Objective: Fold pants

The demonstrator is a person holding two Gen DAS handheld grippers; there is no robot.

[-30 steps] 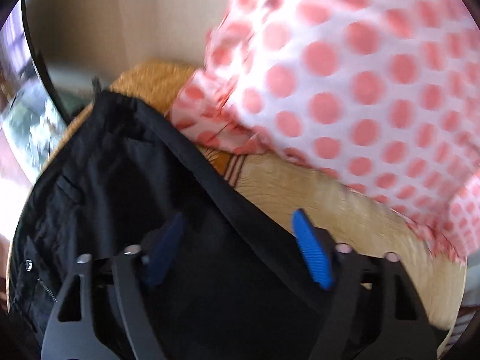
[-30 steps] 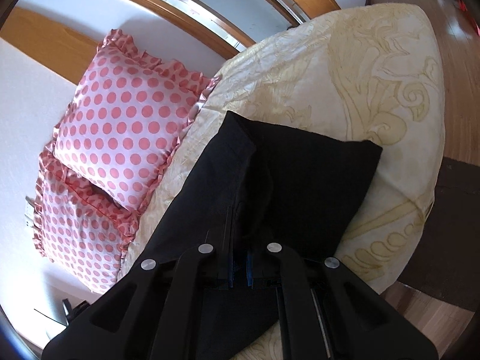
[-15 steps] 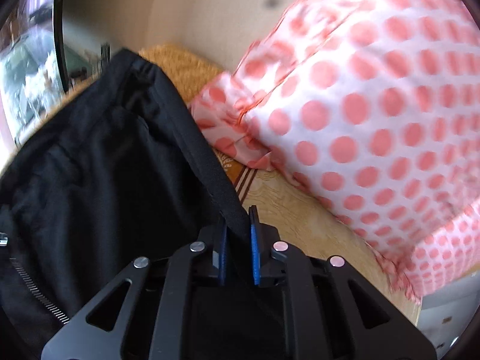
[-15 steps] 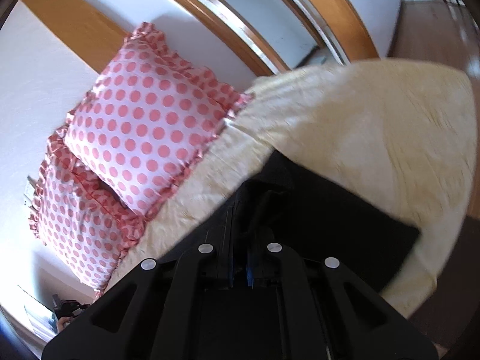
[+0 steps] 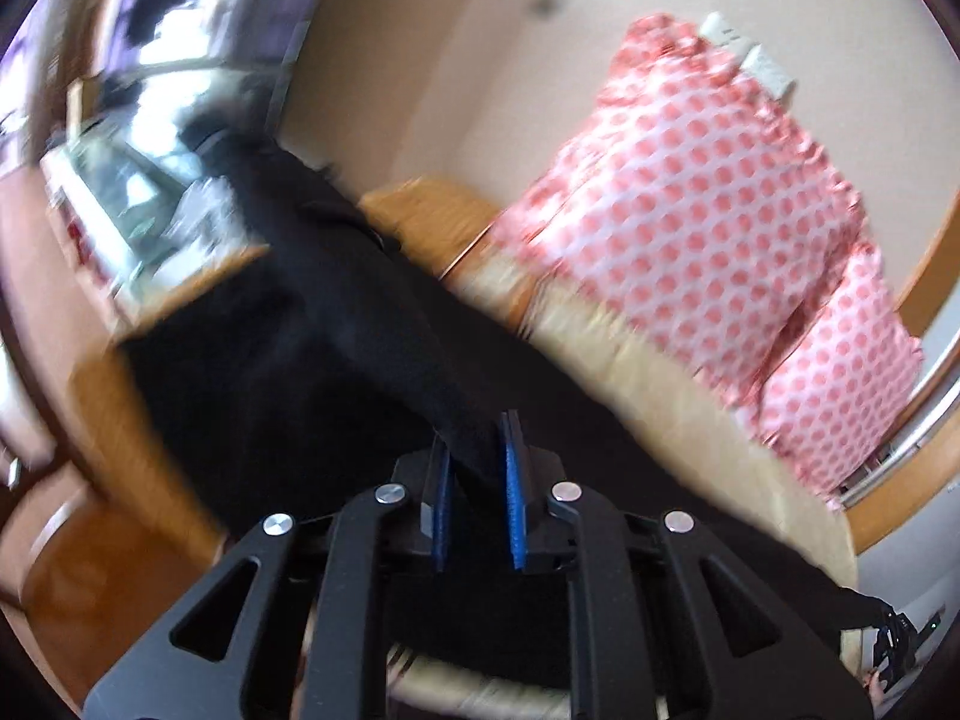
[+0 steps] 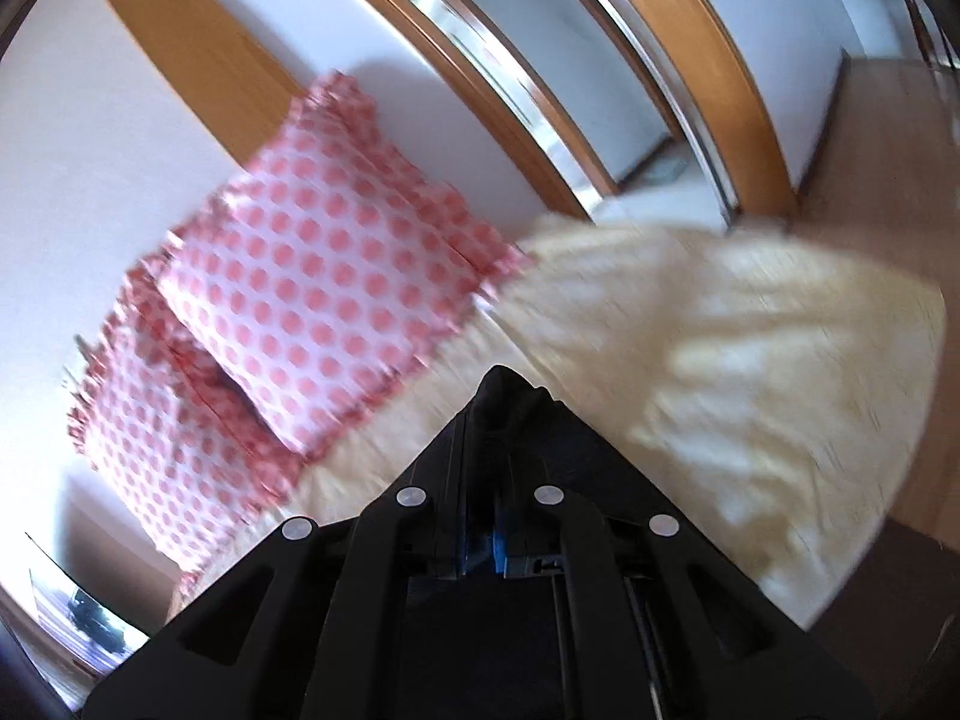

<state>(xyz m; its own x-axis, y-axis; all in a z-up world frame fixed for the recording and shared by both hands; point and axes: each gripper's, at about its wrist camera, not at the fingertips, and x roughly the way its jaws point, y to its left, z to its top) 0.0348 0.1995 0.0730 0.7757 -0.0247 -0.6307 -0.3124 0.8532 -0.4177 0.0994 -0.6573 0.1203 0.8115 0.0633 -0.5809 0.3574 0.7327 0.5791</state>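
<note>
pants (image 5: 312,372) now lifted; both tools (image 5: 477,480) (image 6: 480,540) clamped on them.

No readable text, label, brand or number shows in either view.

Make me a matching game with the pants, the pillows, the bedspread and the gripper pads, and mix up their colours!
Things:
1. pants
2. pillows
3. bedspread
4. left gripper pads

Colours:
A. pale cream yellow
B. blue
C. black
D. white with pink dots

Pairs: 1-C, 2-D, 3-A, 4-B
</note>
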